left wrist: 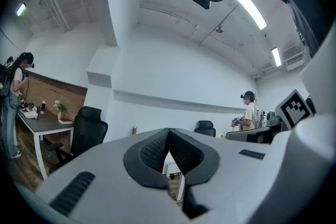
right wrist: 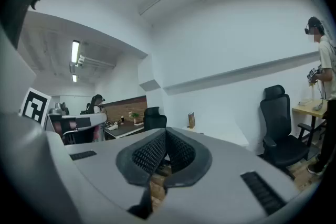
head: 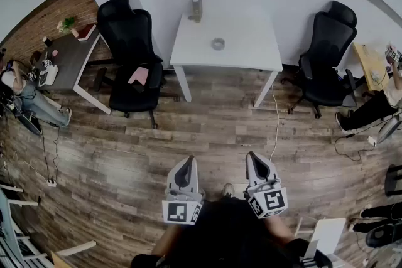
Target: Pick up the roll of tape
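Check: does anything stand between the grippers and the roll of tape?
Nothing visible does: only floor separates the left gripper and right gripper from the table, where the roll of tape lies in the open.

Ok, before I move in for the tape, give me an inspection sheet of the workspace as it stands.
Surface: white rectangular table, set against the white wall.
Job's things: grey roll of tape, lying flat near the table's middle, untouched.
Clutter: small brownish upright object at the table's back edge; pink flat item on the seat of the black office chair on the left.
Grippers: left tongs and right tongs both shut, empty, held level, well short of the table.
Cables: thin white cable across the wood-plank floor from the table's right front leg.
Surroundings: second black office chair on the right; dark desk on the left; a person at the left edge.
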A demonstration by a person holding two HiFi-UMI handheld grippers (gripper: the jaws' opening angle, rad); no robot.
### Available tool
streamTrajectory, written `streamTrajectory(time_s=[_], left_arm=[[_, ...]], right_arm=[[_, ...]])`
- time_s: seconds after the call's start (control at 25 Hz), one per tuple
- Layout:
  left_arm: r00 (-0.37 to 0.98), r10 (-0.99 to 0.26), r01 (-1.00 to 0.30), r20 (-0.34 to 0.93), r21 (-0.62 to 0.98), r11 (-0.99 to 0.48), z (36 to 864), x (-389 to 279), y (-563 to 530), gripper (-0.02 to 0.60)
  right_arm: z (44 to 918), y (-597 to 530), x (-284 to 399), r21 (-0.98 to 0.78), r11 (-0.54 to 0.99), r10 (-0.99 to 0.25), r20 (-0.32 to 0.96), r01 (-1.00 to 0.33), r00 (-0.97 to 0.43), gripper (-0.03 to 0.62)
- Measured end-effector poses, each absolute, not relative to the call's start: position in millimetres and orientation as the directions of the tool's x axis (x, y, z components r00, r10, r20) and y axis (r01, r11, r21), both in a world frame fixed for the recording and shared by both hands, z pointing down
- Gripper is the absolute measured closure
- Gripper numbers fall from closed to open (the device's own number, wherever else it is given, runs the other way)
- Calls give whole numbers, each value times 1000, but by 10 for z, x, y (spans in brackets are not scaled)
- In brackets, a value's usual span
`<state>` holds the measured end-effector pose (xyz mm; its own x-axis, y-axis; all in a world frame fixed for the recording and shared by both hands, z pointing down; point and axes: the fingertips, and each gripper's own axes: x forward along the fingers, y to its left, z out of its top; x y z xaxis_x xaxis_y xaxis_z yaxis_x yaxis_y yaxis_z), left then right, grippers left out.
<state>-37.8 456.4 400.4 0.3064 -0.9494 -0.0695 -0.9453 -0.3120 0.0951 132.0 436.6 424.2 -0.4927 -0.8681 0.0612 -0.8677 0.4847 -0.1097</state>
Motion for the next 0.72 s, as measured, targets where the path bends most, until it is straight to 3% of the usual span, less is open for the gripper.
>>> streamTrajectory(time_s=[0.72], left_arm=[[265,-963,-961,-46,64,-268,4015,215,4194,566]], right_arm=[[4317,3964,1907,-142,547,-829,45,-825,-558,582]])
